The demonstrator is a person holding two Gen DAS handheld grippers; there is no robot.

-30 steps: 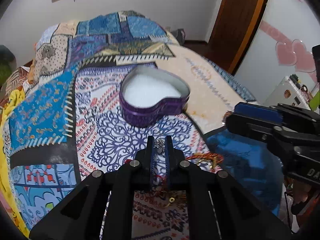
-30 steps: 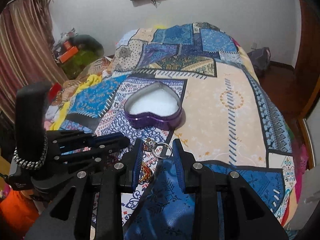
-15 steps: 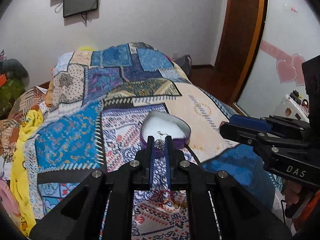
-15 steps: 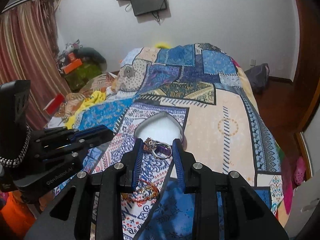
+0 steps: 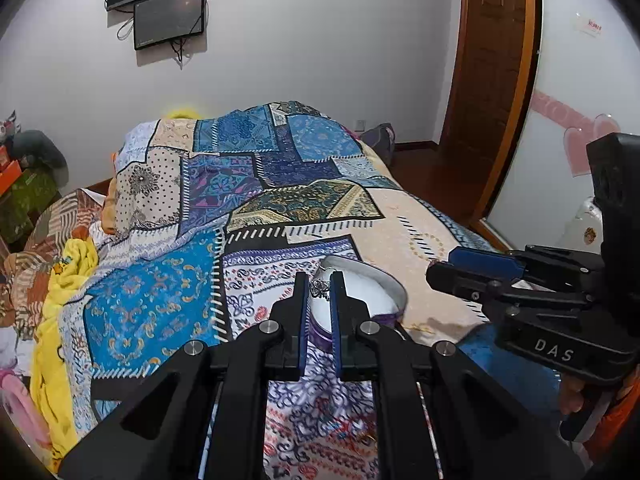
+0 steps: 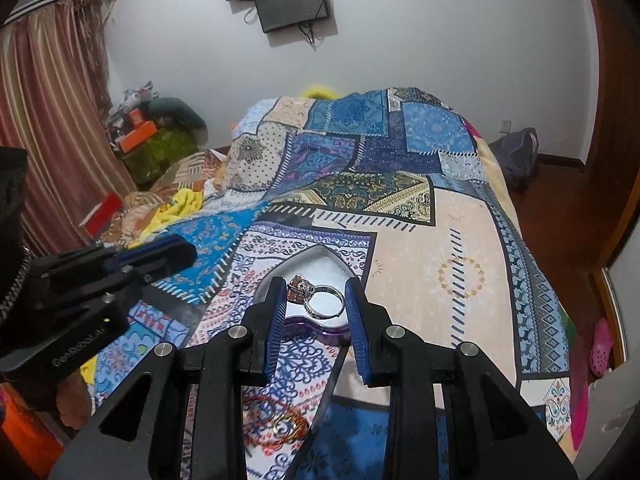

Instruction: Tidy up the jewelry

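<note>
A purple heart-shaped tin (image 5: 390, 300) with a white lining lies open on the patchwork bedspread; it also shows in the right wrist view (image 6: 320, 326). My left gripper (image 5: 320, 286) is shut on a small silver pendant earring (image 5: 320, 287), held above the tin's near side. My right gripper (image 6: 316, 294) is shut on a silver ring (image 6: 320, 300) with a pink stone, also held over the tin. Each gripper shows at the side of the other's view.
Red and gold bangles (image 6: 280, 420) lie on the bedspread (image 6: 420, 264) below my right gripper. Clutter and boxes (image 6: 144, 136) stand by the curtain at the left. A wooden door (image 5: 492, 80) stands at the right. A bag (image 6: 516, 156) lies on the floor.
Both grippers have risen and tilted up with their jewelry still held. The tin now sits lower and smaller in both views, and more of the room shows.
</note>
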